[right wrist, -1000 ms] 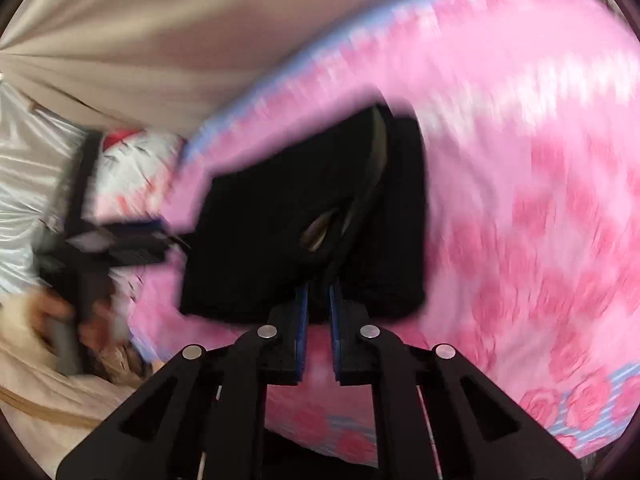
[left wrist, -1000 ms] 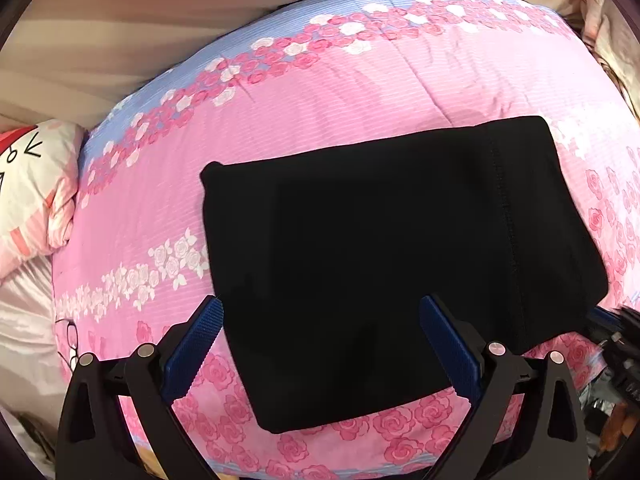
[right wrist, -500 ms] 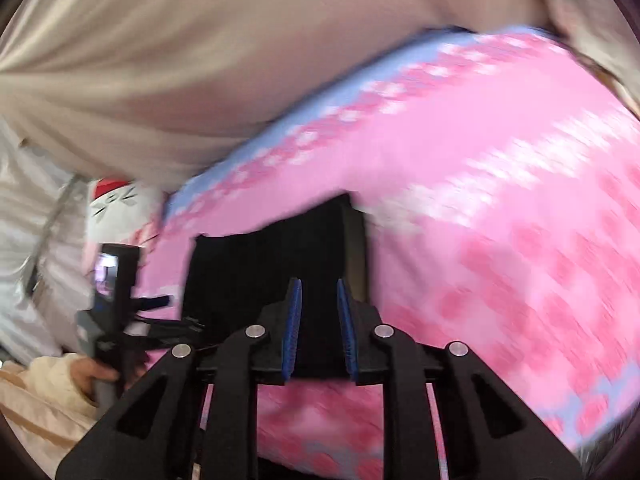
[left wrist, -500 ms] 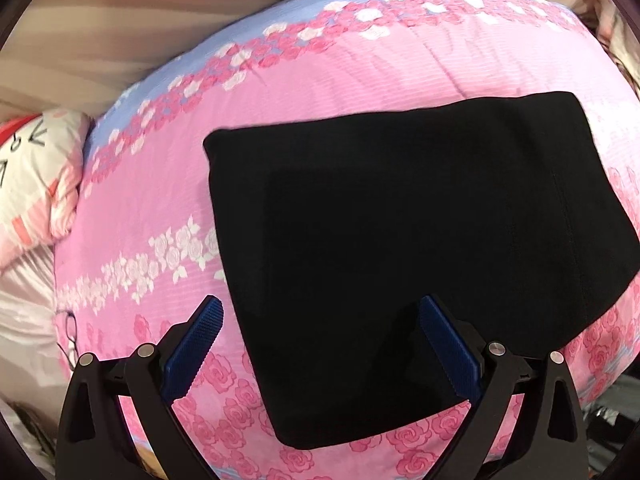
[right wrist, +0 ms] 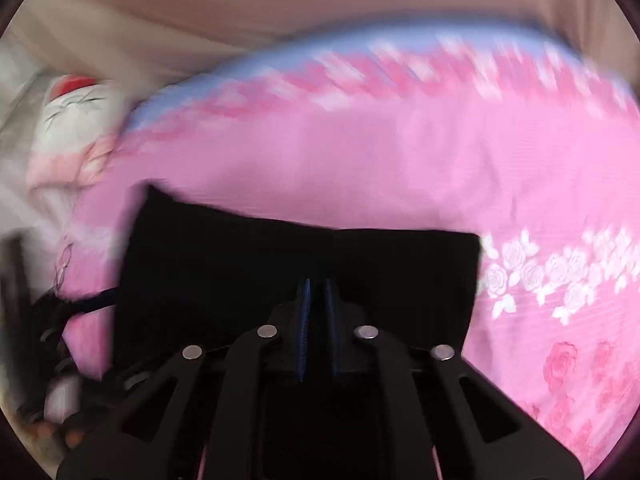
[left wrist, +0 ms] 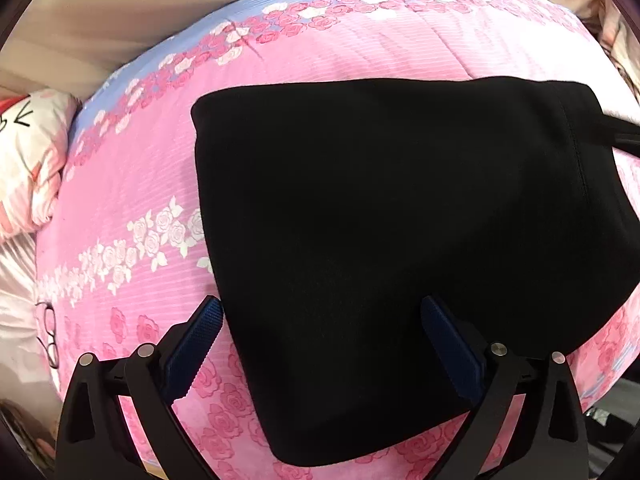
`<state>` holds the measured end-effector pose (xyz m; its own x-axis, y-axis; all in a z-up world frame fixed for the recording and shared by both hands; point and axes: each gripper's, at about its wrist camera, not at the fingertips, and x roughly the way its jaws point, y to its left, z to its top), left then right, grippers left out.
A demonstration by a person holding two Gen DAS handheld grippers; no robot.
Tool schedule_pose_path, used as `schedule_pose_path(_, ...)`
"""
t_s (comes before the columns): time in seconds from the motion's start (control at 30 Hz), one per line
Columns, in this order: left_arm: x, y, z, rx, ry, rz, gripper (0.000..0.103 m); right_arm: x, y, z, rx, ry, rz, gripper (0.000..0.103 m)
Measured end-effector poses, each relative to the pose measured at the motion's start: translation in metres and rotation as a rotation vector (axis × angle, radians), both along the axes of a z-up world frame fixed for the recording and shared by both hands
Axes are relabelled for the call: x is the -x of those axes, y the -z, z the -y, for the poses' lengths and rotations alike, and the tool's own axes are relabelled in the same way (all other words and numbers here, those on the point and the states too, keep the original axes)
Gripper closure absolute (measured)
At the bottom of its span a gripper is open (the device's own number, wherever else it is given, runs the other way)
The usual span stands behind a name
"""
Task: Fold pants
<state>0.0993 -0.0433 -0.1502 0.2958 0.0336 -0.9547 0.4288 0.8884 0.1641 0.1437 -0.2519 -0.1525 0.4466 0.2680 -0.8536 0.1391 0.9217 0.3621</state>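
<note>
The black pants (left wrist: 400, 248) lie folded into a flat rectangle on the pink rose-print quilt (left wrist: 360, 52). My left gripper (left wrist: 320, 316) is open, its blue-padded fingers spread above the near part of the pants, holding nothing. In the right wrist view the pants (right wrist: 248, 264) lie flat right in front of my right gripper (right wrist: 317, 292), whose blue pads stand nearly together with a thin gap and nothing visible between them. The other gripper (right wrist: 60, 312) shows blurred at the left edge there.
A white and pink cartoon pillow (left wrist: 28, 152) lies at the quilt's left. Eyeglasses (left wrist: 50, 336) rest near the quilt's left edge. A beige curtain (right wrist: 280, 4) hangs behind the bed. The quilt's near edge drops off below the pants.
My right gripper let the pants go, pulled back and swung round to face them flat on the quilt. My left gripper moved closer over the pants and stayed open.
</note>
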Motion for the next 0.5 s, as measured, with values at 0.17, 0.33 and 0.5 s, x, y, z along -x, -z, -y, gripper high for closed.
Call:
schedule_pose_path(0.17, -0.001, 0.001, -0.001, 0.018, 0.020, 0.004, 0.005, -0.006, -0.052, -0.017, -0.044, -0.017, 0.097, 0.099)
schedule_pose_path(0.33, -0.002, 0.002, -0.004, 0.044, 0.024, -0.004, 0.005, -0.032, -0.004, 0.005, -0.015, 0.053, -0.058, 0.103)
schedule_pose_path(0.5, -0.001, 0.003, -0.005, 0.052, 0.039, 0.000, 0.005, -0.046, -0.047, -0.061, -0.018, -0.089, 0.010, 0.097)
